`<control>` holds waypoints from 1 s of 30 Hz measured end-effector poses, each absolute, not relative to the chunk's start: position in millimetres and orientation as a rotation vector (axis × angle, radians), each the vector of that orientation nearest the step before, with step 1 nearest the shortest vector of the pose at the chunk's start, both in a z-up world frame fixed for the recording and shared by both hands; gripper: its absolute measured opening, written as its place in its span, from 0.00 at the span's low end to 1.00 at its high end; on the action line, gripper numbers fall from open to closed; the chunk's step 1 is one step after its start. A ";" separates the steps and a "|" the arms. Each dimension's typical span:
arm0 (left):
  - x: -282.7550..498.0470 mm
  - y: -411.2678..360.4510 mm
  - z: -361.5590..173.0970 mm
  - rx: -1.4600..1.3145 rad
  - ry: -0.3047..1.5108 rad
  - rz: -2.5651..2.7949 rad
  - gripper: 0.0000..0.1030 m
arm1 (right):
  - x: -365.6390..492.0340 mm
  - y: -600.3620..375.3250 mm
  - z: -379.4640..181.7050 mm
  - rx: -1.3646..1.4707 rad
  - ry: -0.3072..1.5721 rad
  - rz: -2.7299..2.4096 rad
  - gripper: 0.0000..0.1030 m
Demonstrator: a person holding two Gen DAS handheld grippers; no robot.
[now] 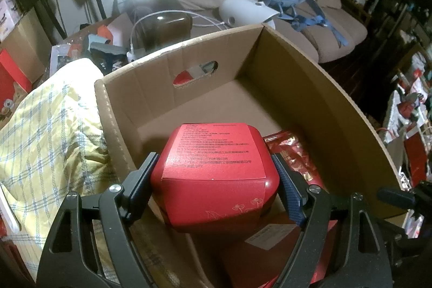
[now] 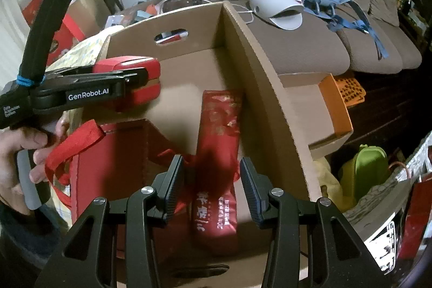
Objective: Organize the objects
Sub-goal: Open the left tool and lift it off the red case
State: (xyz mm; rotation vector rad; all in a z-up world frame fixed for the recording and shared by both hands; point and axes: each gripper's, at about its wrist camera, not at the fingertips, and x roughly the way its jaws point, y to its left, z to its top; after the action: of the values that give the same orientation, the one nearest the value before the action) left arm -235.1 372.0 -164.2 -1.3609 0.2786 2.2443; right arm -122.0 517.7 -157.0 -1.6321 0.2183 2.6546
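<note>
Since the red tin (image 1: pixel 213 174) looks rigid and smooth-sided, it is clamped across its flanks by the left gripper (image 1: pixel 214 180), while the right gripper (image 2: pixel 212 185) is held half open and empty.

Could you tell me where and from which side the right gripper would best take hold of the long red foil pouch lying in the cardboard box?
Probably across the narrow width of the long red foil pouch, coming from above. It lies flat on the floor of the brown cardboard box, lengthwise between the open fingers of the right gripper, so the long edges suit the pads. The box wall blocks a sideways approach.
</note>
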 end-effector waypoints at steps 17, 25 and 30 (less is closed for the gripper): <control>-224.3 368.7 -141.5 -1.337 0.214 2.185 0.88 | -122.1 520.8 -154.8 -1.612 0.227 2.652 0.46; -232.7 351.5 -127.6 -1.323 0.154 2.243 0.88 | -121.4 520.1 -153.0 -1.606 0.222 2.658 0.47; -235.5 343.2 -120.0 -1.309 0.124 2.270 0.88 | -121.1 521.7 -151.6 -1.591 0.229 2.657 0.48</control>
State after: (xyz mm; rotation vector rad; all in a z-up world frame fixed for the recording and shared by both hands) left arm -235.5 343.2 -120.0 -1.3091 0.1236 2.2697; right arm -121.1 521.7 -151.6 -1.5911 0.2288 2.6573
